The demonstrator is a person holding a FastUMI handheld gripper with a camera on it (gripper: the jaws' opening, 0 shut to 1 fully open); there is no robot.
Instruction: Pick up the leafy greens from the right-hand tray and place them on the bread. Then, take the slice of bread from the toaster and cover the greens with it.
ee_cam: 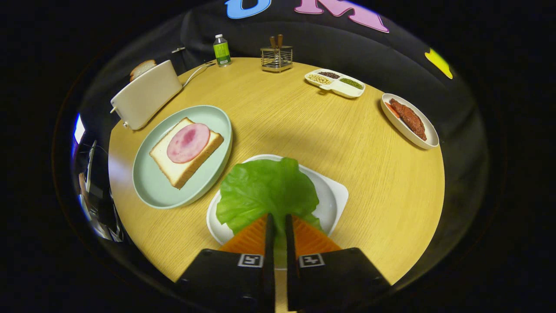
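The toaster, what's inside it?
A slice of bread pokes out of the top of the toaster. The rest of that slice is hidden inside. Nearer, the gripper has its jaws closed on the lettuce leaf.

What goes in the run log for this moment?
gripper: shut on lettuce leaf | leaf: over white tray | bread with ham: uncovered on green plate | toaster slice: in toaster

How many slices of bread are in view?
2. One bread slice, topped with a round of ham, lies on the green plate. The other slice sticks up from the toaster. The gripper pinches the lettuce leaf.
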